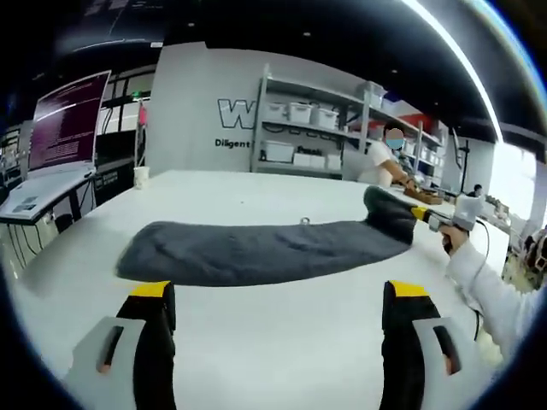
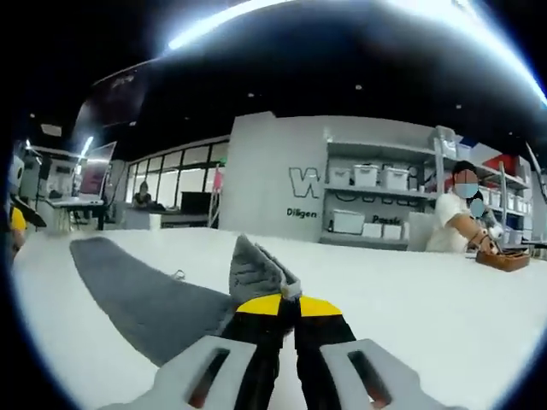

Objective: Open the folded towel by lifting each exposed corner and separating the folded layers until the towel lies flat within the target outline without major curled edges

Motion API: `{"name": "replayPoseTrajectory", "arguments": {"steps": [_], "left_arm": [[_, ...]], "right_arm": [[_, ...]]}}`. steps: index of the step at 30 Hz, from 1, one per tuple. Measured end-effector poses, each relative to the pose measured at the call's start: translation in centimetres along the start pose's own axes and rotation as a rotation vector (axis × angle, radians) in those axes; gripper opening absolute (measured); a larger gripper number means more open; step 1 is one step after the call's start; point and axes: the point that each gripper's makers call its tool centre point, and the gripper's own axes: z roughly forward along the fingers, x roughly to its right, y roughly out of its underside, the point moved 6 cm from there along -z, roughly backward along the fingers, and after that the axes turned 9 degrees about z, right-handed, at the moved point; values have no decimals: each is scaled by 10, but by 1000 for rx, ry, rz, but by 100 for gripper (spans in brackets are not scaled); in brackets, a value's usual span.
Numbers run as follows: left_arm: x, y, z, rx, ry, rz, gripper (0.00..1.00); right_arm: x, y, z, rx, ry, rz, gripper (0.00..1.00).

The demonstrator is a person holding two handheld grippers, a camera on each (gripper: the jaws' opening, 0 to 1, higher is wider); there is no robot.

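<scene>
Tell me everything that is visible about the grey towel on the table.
The towel is dark grey, soft cloth, folded into a long narrow band lying flat on the white table. One end is lifted off the surface: the right tongs are shut on that corner, which bunches up above the yellow tips. The rest rests on the table, slightly rumpled at the edges. The left tongs stand open in front of it, not touching it.
</scene>
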Motion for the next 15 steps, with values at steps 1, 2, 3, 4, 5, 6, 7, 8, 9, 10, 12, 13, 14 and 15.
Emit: {"name": "replayPoseTrajectory", "arguments": {"steps": [1, 2, 3, 4, 5, 6, 7, 8, 9, 10, 12, 13, 14, 15], "left_arm": [[0, 0, 0, 0, 0, -1, 99], [0, 0, 0, -1, 0, -2, 99], [-1, 0, -1, -1, -1, -3, 99], [-1, 0, -1, -1, -2, -4, 99], [-2, 0, -2, 1, -5, -5, 99], [-2, 0, -2, 3, -6, -7, 99], [-3, -1, -3, 3, -7, -8, 99], [-3, -1, -3, 4, -6, -8, 99], [-3, 0, -3, 3, -6, -9, 99], [-4, 0, -3, 2, -6, -9, 99], [-4, 0, -3, -1, -3, -11, 99], [-4, 1, -3, -2, -2, -13, 99], [-4, 1, -4, -2, -2, -15, 99], [-4, 1, -4, -2, -1, -16, 99]], "right_arm": [[1, 1, -1, -1, 9, 6, 0], [5, 2, -3, -9, 27, 13, 0], [10, 4, -6, -16, 45, 22, 0], [14, 5, -8, -16, 61, 32, 0], [19, 4, -9, -11, 82, 43, 0], [23, 5, -10, -9, 97, 46, 0], [28, 6, -11, -14, 113, 50, 0], [33, 8, -12, -22, 133, 56, 0], [40, 10, -12, -33, 155, 62, 0], [44, 12, -13, -38, 172, 72, 0], [54, 18, -18, -62, 218, 96, 0], [56, 19, -19, -64, 226, 102, 0], [61, 23, -23, -72, 252, 132, 0], [63, 25, -25, -80, 255, 134, 0]]}}
